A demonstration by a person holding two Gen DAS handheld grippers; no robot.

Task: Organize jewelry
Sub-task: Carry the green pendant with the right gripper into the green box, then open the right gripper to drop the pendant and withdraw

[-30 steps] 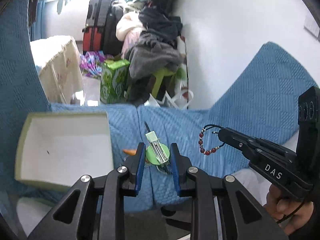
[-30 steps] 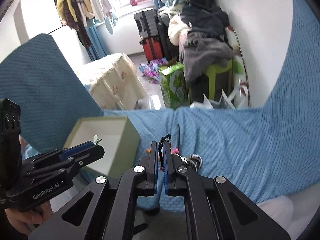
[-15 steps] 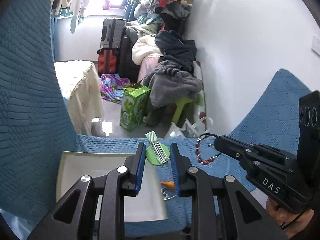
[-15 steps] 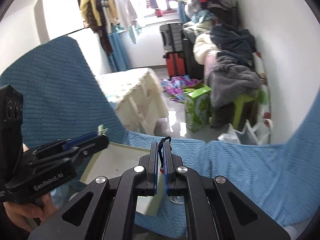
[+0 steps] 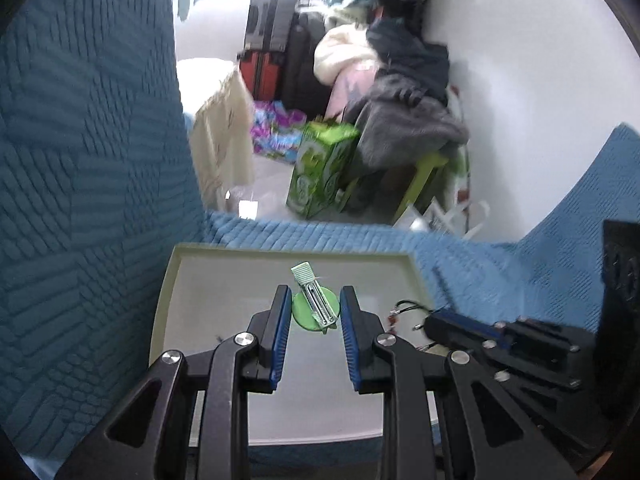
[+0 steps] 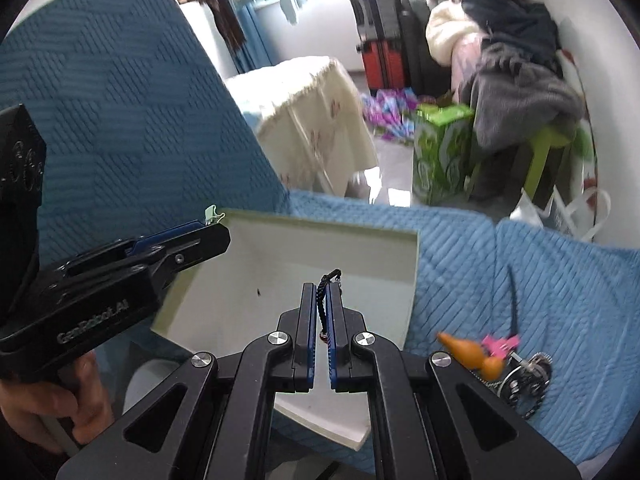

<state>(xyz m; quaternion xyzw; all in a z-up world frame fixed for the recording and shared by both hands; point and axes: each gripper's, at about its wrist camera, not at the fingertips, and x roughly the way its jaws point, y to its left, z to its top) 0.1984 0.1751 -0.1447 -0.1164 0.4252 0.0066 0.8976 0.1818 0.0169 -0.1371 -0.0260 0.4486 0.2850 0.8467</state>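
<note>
Over the box, the left gripper is clamped on a green hair clip. At its 3 o'clock, the right gripper pinches a bracelet cord, fingers nearly together.

left gripper: black angular linkage arms, silver round screws at the pivots
left pads: blue, ribbed
right gripper: same black frame, silver screws, blue ribbed pads
left body marking: white "GenRobot.AI" lettering on the black side, seen from the right wrist
hand: bare, no sleeve visible
</note>
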